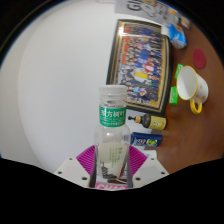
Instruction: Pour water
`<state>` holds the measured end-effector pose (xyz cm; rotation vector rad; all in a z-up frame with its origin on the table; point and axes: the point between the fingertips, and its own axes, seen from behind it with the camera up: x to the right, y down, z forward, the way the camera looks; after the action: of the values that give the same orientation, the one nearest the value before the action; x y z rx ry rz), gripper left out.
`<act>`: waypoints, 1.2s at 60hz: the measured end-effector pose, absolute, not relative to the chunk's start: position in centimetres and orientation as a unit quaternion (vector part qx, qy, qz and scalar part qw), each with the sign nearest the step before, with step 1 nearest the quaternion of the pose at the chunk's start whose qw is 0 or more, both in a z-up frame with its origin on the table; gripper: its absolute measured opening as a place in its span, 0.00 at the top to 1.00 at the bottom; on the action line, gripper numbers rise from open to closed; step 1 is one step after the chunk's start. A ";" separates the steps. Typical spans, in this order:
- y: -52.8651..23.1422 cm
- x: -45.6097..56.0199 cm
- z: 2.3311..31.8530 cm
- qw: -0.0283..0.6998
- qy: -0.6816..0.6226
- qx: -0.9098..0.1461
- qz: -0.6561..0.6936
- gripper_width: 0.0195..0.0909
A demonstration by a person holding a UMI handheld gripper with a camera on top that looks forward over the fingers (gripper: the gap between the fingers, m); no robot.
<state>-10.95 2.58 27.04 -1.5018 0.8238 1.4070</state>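
A clear plastic water bottle [112,125] with a white cap and a green label stands upright between my gripper's [111,160] two fingers. Both magenta pads [88,160] press against the bottle's lower body, so the gripper is shut on it. The bottle's base is hidden behind the gripper's front. A yellow and white cup [193,87] stands on the brown table [195,128], beyond the fingers and off to the right of the bottle.
A framed group photo [145,60] leans against the white wall behind the bottle. Small coloured objects [150,122] lie on the table just right of the bottle. A blue item [177,37] sits near the photo's upper right.
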 end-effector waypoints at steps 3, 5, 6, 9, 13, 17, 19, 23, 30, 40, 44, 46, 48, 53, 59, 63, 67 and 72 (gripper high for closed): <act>4.1 -9.3 26.8 0.415 0.373 -0.570 0.603 0.68; 5.0 -8.1 26.5 0.395 0.398 -0.546 0.622 0.68; 5.5 -7.7 26.3 0.385 0.409 -0.535 0.631 0.68; 6.6 -6.3 25.6 0.351 0.441 -0.503 0.656 0.68; 7.8 -5.3 24.0 0.309 0.472 -0.470 0.678 0.68; 8.7 -4.5 22.6 0.269 0.505 -0.437 0.694 0.69; 8.9 -4.1 21.9 0.253 0.517 -0.422 0.700 0.68; 9.2 -3.5 20.8 0.239 0.532 -0.410 0.701 0.68; 9.3 -3.7 20.5 0.238 0.519 -0.433 0.697 0.69; 8.7 -4.4 21.5 0.291 0.439 -0.544 0.653 0.68; 8.5 -4.0 22.2 0.338 0.382 -0.606 0.610 0.68; 8.4 -3.4 22.6 0.367 0.349 -0.636 0.582 0.68; 8.4 -2.4 23.1 0.398 0.315 -0.662 0.551 0.69; 8.9 0.8 24.5 0.477 0.234 -0.710 0.462 0.68; 9.5 6.4 25.4 0.555 0.154 -0.744 0.338 0.68; 10.1 10.6 25.2 0.594 0.105 -0.759 0.245 0.68; 10.7 14.4 24.0 0.616 0.060 -0.771 0.150 0.68; 11.3 18.2 20.5 0.618 0.014 -0.783 0.063 0.69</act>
<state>18.24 11.27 20.54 -1.8029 0.0314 0.1456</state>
